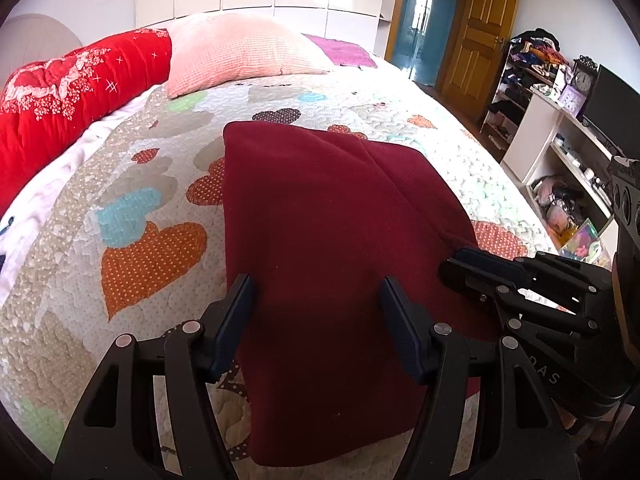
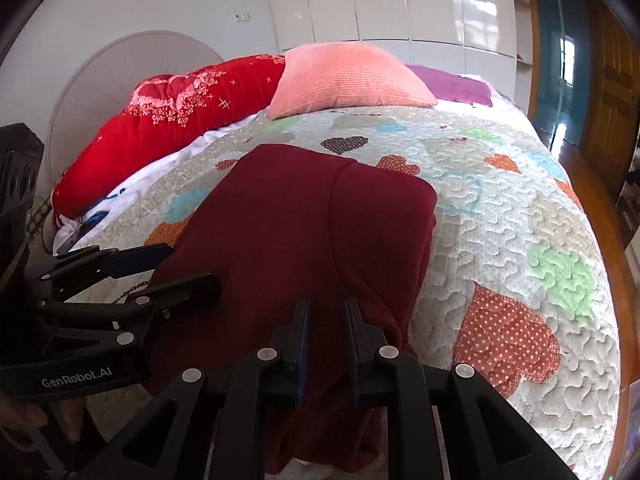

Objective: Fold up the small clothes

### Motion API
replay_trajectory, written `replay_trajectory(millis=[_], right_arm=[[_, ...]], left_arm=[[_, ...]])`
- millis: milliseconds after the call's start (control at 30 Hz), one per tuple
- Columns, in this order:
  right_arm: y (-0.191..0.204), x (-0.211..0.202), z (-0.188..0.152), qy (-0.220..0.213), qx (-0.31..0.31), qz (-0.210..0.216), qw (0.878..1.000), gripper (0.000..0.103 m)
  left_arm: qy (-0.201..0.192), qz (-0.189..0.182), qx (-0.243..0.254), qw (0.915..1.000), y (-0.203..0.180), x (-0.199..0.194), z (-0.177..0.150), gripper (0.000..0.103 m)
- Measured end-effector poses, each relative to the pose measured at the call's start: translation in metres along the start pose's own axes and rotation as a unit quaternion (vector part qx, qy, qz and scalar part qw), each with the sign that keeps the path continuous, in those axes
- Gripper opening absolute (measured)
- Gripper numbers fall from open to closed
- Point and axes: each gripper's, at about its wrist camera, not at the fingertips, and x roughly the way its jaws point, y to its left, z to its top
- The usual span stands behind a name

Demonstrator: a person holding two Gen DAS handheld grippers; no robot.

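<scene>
A dark red garment [image 1: 320, 232] lies folded lengthwise on the heart-patterned quilt [image 1: 132, 200]; it also shows in the right wrist view [image 2: 304, 220]. My left gripper [image 1: 316, 292] is open just above its near left part, one finger off its left edge. It also shows in the right wrist view [image 2: 176, 268], open. My right gripper [image 2: 326, 312] hovers over the garment's near right edge, jaws a narrow gap apart with nothing seen between them. It also shows in the left wrist view [image 1: 456, 264] at the garment's right edge.
A red bolster [image 1: 68, 92], a pink pillow [image 1: 240, 52] and a purple cloth [image 1: 344, 50] lie at the bed's far end. White shelves [image 1: 560, 148] with clutter and a wooden door [image 1: 480, 28] stand to the right of the bed.
</scene>
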Motion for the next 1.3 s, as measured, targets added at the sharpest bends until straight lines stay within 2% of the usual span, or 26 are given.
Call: replay_trajectory(millis=[167,433,533,600,700,800,933,1033,1167,1267,1300], right_arm=[[-0.002,0.0,-0.002,-0.001,0.007,0.004,1.0,0.015],[-0.004,-0.005,-0.001,0.002,0.031,0.011,0.999,0.015],[-0.002,-0.02,0.002,-0.015,0.049,0.02,0.998,0.017],[0.001,-0.032,0.006,-0.031,0.049,0.019,0.998,0.023],[0.002,-0.041,0.011,-0.047,0.051,0.011,0.998,0.039],[0.0,-0.038,0.017,-0.049,0.056,0.006,0.997,0.039],[-0.004,-0.014,0.015,-0.018,0.046,-0.035,0.998,0.037],[-0.011,0.001,0.003,0.009,0.065,-0.026,0.997,0.035],[-0.012,-0.017,0.002,-0.019,0.075,-0.017,0.997,0.036],[-0.005,-0.034,0.006,-0.043,0.062,-0.032,0.997,0.048],[-0.002,-0.04,0.008,-0.052,0.056,-0.038,0.996,0.049]], left_arm=[[0.003,-0.004,-0.015,0.9999,0.004,-0.002,-0.001,0.064],[-0.004,-0.032,-0.063,0.9975,0.021,-0.013,0.0,0.064],[-0.011,-0.027,-0.065,0.9974,0.022,-0.017,0.001,0.064],[-0.015,-0.029,-0.068,0.9971,0.021,-0.019,0.001,0.064],[-0.021,-0.022,-0.064,0.9975,0.019,-0.02,0.003,0.064],[-0.025,-0.017,-0.059,0.9978,0.015,-0.022,0.003,0.064],[-0.039,0.006,-0.043,0.9983,0.01,-0.026,0.003,0.064],[-0.048,0.026,-0.034,0.9979,0.009,-0.029,0.003,0.064],[-0.049,0.039,-0.041,0.9972,0.013,-0.029,0.003,0.064],[-0.049,0.043,-0.042,0.9969,0.013,-0.03,0.002,0.064],[-0.049,0.047,-0.04,0.9969,0.012,-0.031,0.002,0.064]])
